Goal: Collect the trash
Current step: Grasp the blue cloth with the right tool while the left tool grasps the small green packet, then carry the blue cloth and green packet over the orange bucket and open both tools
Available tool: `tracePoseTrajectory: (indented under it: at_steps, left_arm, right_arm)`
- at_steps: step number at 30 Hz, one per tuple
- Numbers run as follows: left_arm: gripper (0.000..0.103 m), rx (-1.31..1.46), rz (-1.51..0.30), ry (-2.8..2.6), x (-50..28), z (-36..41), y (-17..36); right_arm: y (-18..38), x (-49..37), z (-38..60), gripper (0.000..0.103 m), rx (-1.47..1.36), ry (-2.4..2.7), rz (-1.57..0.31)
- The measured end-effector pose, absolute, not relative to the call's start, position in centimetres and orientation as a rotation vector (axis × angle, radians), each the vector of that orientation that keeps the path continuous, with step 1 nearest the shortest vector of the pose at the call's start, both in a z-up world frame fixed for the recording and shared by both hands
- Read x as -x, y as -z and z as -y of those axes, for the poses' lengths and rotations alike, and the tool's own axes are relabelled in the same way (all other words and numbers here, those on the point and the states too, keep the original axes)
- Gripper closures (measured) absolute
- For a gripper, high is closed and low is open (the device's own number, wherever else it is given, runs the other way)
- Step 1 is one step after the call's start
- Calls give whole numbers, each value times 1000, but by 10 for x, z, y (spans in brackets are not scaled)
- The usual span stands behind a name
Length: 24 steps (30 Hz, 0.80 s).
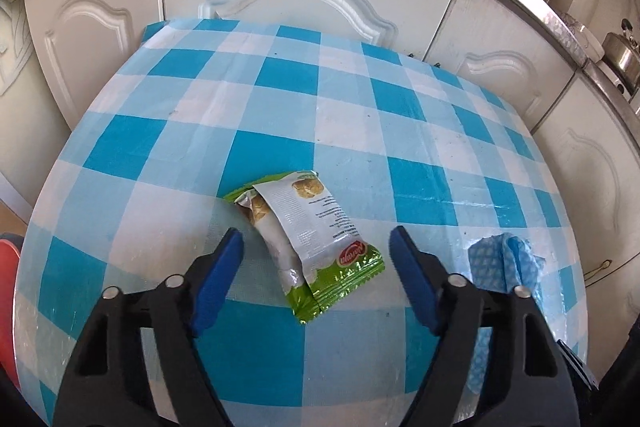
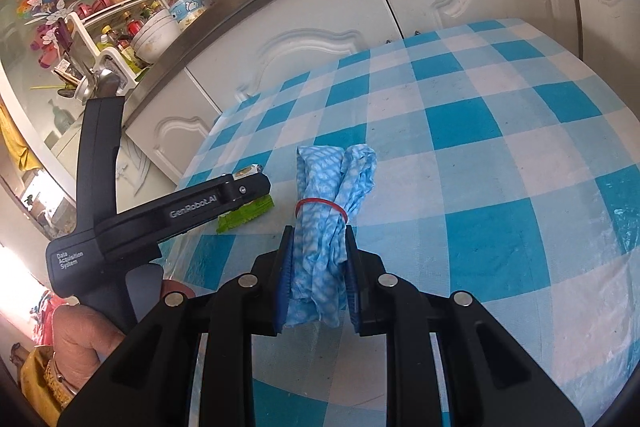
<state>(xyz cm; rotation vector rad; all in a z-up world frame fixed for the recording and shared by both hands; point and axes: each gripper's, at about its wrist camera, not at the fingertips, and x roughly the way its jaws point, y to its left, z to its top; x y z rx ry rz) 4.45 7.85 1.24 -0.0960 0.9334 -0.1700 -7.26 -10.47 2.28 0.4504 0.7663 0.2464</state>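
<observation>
Wrapper (image 1: pixel 308 247) between left gripper (image 1: pixel 316 239) pads, untouched; right gripper (image 2: pixel 318 247) clamps cloth (image 2: pixel 326 227).

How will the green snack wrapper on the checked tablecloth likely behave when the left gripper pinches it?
The snack wrapper looks torn open and flattened, so probably very light and floppy. Its glossy film may slip or crumple between the left gripper pads rather than hold shape.

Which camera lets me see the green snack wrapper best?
The left wrist view. There the snack wrapper lies whole on the checked tablecloth, between the open fingers of the left gripper. In the right wrist view only its ends peek out from behind that gripper.
</observation>
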Motion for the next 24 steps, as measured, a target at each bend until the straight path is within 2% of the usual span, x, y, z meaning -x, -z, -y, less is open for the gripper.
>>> tracePoseTrajectory:
  at_steps: [6,11,16,24]
  left_arm:
    - [56,80,-921,159,-45,-77,-13]
    - [65,93,-909,173,-41,-81,-12]
    - [70,97,-900,176,-35,-89,-15]
    - [70,133,-868,180,-5,-118,-27]
  right_arm:
    - [-22,72,106,79,-455,-253,-770]
    - [-21,69,106,79,-454,-257,-777]
    - [-20,68,104,79,-446,-254,-785]
    - [-21,70,105,79,-449,-266,-767]
